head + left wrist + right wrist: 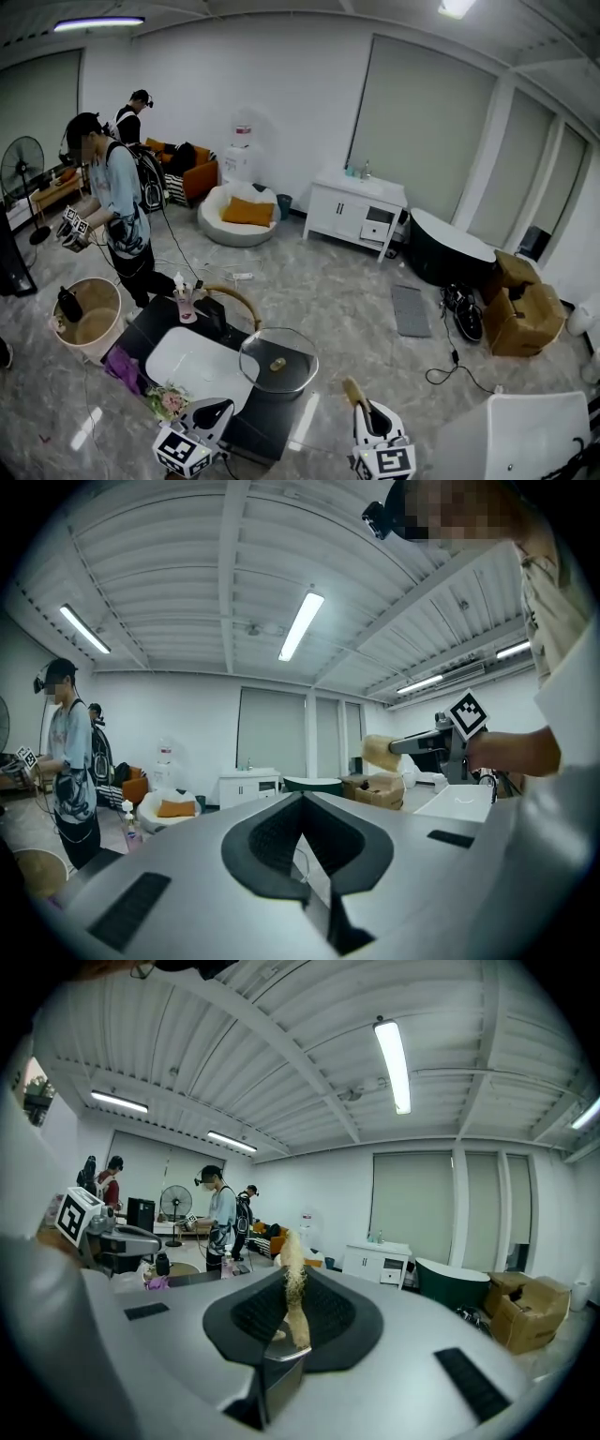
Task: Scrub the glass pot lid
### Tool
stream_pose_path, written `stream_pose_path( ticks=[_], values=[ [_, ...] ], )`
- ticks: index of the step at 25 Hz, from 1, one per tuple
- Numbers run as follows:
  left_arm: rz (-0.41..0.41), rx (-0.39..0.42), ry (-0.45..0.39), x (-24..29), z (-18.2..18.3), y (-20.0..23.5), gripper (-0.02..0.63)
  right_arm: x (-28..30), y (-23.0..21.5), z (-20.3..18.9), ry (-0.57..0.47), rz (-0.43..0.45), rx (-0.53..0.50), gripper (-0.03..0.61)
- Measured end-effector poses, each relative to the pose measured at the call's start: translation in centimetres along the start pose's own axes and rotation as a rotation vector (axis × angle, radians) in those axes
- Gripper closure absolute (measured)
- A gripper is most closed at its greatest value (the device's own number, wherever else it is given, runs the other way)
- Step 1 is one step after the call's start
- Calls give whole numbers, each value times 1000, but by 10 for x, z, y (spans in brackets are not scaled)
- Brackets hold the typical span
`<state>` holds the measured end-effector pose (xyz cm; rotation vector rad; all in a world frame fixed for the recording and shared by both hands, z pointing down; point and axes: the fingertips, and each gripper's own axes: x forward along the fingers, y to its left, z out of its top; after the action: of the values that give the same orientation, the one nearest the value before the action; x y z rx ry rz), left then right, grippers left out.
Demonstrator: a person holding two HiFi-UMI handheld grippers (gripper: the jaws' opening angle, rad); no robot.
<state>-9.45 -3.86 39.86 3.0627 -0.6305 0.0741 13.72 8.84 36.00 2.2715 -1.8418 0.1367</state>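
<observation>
1. The glass pot lid (278, 361) sits in the lower centre of the head view. It is a round disc of clear glass with a thin, brighter rim and a small tan knob at its middle.
2. The lid lies close to flat, and the dark table (155, 323) shows through the glass. Its left edge overlaps the right end of a white basin (192, 361) set into that table.
3. The left gripper (225, 406) comes in from the lower left of the head view, its tip at the near-left rim of the lid. In the left gripper view its jaws are clenched with only a thin sliver of glass between them – a grip on the lid's rim.
4. The right gripper (361, 401) is at the lower right of the head view, just beside the lid and not touching it.
5. Its jaws are clamped on a tan, fibrous sponge (294, 1288), which stands edge-on between them and sticks out past the tips.
</observation>
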Motion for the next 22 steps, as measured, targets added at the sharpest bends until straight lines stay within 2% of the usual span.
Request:
stream_pose_path(
  ticks=[7,12,16,22],
  values=[
    [17,-64,18,10,-19,46,600,51,23,11,18,32,-25,534],
    [43,-104,54,19,-35,62,600,96,27,11,26,89,-29,534],
    [97,-132,86,28,-55,81,600,147,32,2,31,164,-27,534],
    [220,-283,156,55,-82,96,600,221,24,-17,90,298,-28,534]
  ],
)
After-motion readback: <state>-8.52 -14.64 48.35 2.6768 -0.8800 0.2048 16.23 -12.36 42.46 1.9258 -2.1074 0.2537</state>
